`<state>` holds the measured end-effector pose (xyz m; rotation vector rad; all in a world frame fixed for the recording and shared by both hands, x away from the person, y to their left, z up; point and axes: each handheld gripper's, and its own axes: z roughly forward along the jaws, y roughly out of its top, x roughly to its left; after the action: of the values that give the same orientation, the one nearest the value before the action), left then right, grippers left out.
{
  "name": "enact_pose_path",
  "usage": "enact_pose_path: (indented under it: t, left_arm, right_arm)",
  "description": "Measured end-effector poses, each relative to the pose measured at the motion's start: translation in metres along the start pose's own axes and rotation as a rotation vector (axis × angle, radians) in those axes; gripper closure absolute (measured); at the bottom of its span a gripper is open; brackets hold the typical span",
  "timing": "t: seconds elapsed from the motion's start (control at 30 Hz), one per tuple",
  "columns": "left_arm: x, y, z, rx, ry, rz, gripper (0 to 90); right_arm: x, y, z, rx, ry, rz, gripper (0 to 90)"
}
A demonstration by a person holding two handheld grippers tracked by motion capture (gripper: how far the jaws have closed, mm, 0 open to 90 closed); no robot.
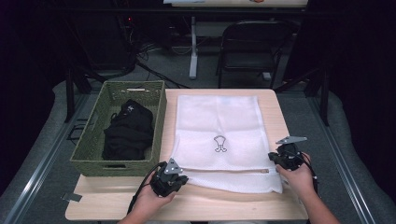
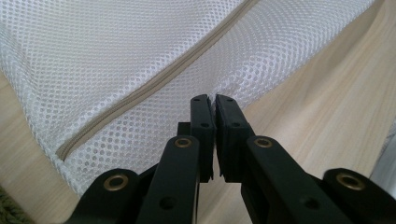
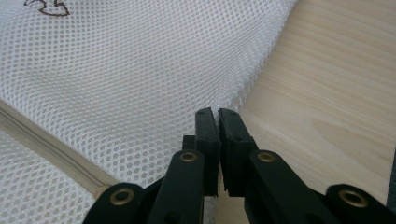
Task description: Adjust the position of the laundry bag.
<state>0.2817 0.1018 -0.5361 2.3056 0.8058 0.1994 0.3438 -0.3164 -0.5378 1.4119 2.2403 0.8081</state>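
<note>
A white mesh laundry bag (image 1: 218, 140) is lying flat across the middle of the pale wooden counter (image 1: 107, 200), reaching from the far edge almost to the near edge, with a beige zipper (image 2: 154, 84) running along its near end and a small dark emblem (image 1: 220, 143) printed at its centre. The left gripper (image 1: 180, 179) is sitting at the bag's near left corner, its fingers (image 2: 203, 126) pressed together on the bag's edge. The right gripper (image 1: 275, 158) is sitting at the near right corner, its fingers (image 3: 208, 135) likewise closed on the mesh hem. A woven green basket (image 1: 93, 140) holding dark clothes (image 1: 128, 133) is standing along the counter's left edge, touching the bag's side. Beyond the far edge, a grey floor (image 1: 163, 65) is stretching back to a black folding chair (image 1: 252, 46), a white table leg (image 1: 193, 46) and tangled cables (image 1: 144, 51) in a dim room.
</note>
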Motion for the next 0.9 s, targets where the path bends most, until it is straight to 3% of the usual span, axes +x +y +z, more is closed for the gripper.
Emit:
enact_pose_path:
  t: [0.47,0.9]
  left_arm:
    - [-0.010,-0.009,-0.014,-0.016,-0.001,0.013,86.9]
    - [-0.017,-0.016,-0.021,-0.030,-0.004,0.004,86.9]
  right_arm:
    - [0.011,-0.004,-0.015,-0.015,0.015,-0.043,87.0]
    - [0.017,-0.011,-0.025,-0.031,0.039,-0.044,86.9]
